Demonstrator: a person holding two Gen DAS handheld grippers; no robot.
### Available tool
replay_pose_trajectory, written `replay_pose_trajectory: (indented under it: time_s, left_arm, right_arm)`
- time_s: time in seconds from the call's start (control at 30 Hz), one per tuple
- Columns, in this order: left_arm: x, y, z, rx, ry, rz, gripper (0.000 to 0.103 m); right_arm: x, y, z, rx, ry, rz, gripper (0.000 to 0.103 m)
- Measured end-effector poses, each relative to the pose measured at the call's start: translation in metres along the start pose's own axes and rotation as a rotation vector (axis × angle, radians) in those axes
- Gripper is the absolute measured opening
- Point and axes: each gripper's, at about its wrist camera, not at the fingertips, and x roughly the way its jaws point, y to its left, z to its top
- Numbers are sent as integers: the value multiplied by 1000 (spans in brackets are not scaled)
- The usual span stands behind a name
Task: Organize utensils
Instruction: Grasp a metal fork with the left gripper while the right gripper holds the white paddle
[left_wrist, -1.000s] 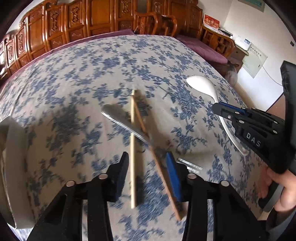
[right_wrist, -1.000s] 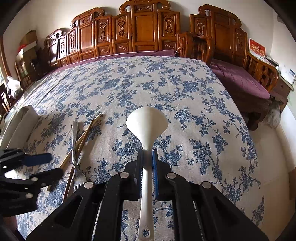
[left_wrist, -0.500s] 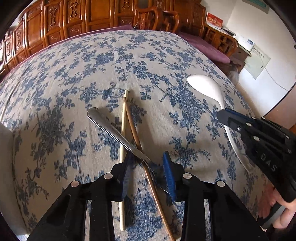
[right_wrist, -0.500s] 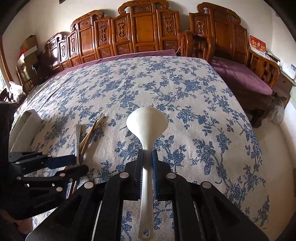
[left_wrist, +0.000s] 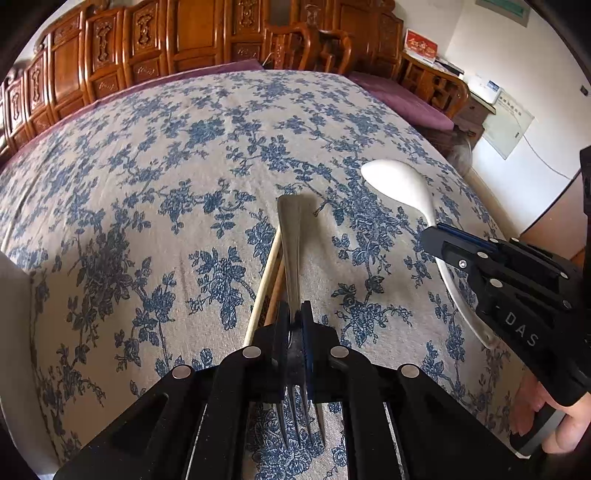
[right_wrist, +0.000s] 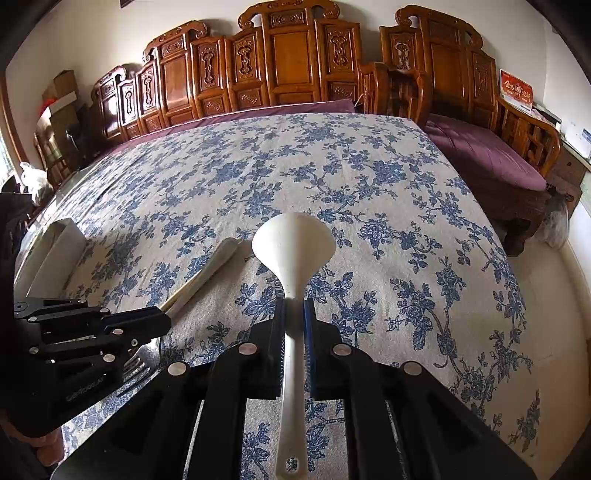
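Observation:
A steel fork (left_wrist: 291, 240) is gripped at its neck by my left gripper (left_wrist: 294, 314), whose jaws are closing tight with the pads pressing on it. The fork's handle points away and its tines face the camera. Two wooden chopsticks (left_wrist: 264, 280) lie on the cloth just under and left of the handle. My right gripper (right_wrist: 294, 306) is shut on the handle of a white plastic spoon (right_wrist: 293, 243), bowl forward, low over the table. The left wrist view shows that spoon (left_wrist: 399, 184) and the right gripper (left_wrist: 443, 236) at the right. The right wrist view has the left gripper (right_wrist: 162, 317) and fork tines (right_wrist: 140, 363) at lower left.
The table carries a blue-flowered cloth (right_wrist: 332, 166). A white container (right_wrist: 55, 240) stands at its left edge. Carved wooden chairs (right_wrist: 288, 66) line the far side, and a purple-cushioned bench (right_wrist: 487, 155) stands at the right. A hand (left_wrist: 554, 424) holds the right gripper.
My left gripper went from open around the fork and chopsticks to shut on the fork's neck. The fork swung from lying diagonally to pointing straight ahead. The right gripper kept hold of the spoon.

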Motion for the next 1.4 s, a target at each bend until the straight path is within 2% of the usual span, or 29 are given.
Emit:
replay_pose_trajectory:
  time_s: [0.1,0.2,0.53,0.67,0.77,0.9,0.93,0.97,1.0,1.17,1.4]
  left_arm:
    - [-5,-4,0,28,-18,-1,0]
    - [-13,-12,1,69,-44,7,0]
    - [0,-18,0,121,25,15,0]
    - [8,-22,1,145,41,30,6]
    - [15,-23,0,161,74,34,23]
    - [18,-28,0,204,71,51,24]
    - [18,-28,0,204,74,50,24]
    - [18,-28,1,204,76,47,10]
    - [18,-28,1,208,78,50,6]
    - [16,-26,-1,211,83,52,6]
    - [-14,-12,-5,170,28,41,6]
  right_arm:
    - [0,0,0,1,0,-1,11]
    - [0,-1,1,-3,-1,2,11]
    - [0,-1,1,3,-5,1,11]
    - [0,-2,1,6,-6,0,11]
    - [-1,-3,1,10,-8,-1,11]
    - [-1,-4,1,11,-8,-1,11]
    - [-1,-3,1,11,-8,-1,11]
    - [-1,-3,2,10,-8,-1,11]
    - [-1,-3,2,9,-9,0,11]
    - [-2,-2,2,12,-11,7,11]
    - [-7,13,5,-9,-18,31,11]
